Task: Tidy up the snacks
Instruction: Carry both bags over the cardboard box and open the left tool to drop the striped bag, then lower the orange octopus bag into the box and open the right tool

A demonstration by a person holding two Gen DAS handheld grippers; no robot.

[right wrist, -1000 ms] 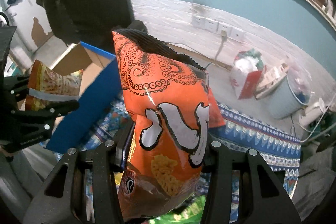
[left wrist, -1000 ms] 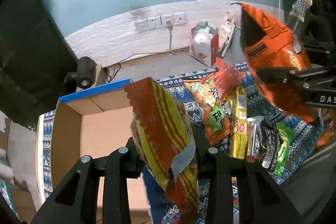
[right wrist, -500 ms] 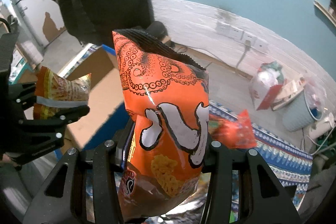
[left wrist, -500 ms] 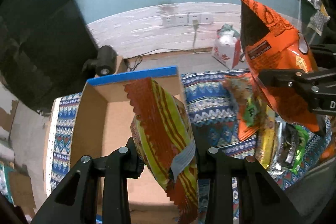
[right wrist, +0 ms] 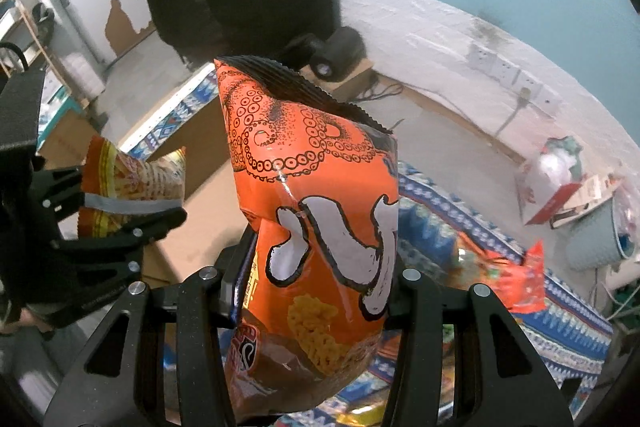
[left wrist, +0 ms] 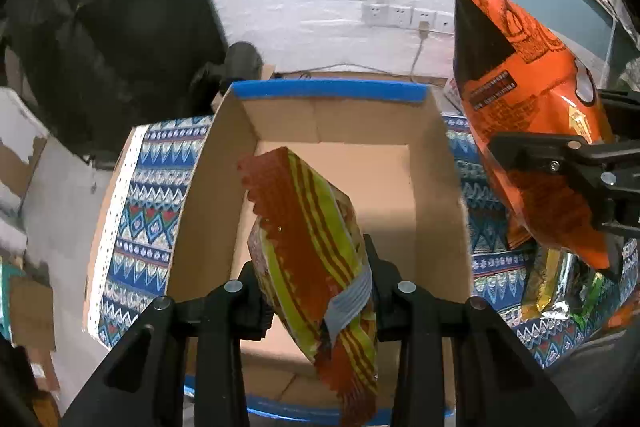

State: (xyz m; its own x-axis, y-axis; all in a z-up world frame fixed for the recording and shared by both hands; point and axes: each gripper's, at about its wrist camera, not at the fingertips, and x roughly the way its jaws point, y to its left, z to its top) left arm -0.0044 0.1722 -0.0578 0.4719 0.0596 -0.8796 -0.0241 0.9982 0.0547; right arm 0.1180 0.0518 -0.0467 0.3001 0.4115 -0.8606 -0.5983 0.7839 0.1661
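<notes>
Both grippers have travelled sideways since the earlier frames, so that the cardboard box (left wrist: 436, 195), formerly off to one side, now lies directly beneath the left gripper (left wrist: 316, 291). Nearest the lens, the left gripper's jaws stand narrowly apart and are clamped on the red-and-yellow striped snack bag (left wrist: 312, 251), pinching it at its lower half; the bag tilts over the open box, whose blue-taped rim (left wrist: 328, 89) faces the far wall. The right gripper (right wrist: 316, 291) is closed likewise on the orange octopus-print snack bag (right wrist: 320, 219), held upright, its crimped black top edge uppermost; in the left wrist view this bag hangs just beside the box's right wall, above the patterned blue cloth (left wrist: 140, 195). Farther right on that cloth lie loose snack packets (left wrist: 560, 291), and a red packet (right wrist: 516, 283) shows in the right wrist view. Beyond stand white wall sockets (left wrist: 404, 17) on a pale brick skirting below a teal wall.
</notes>
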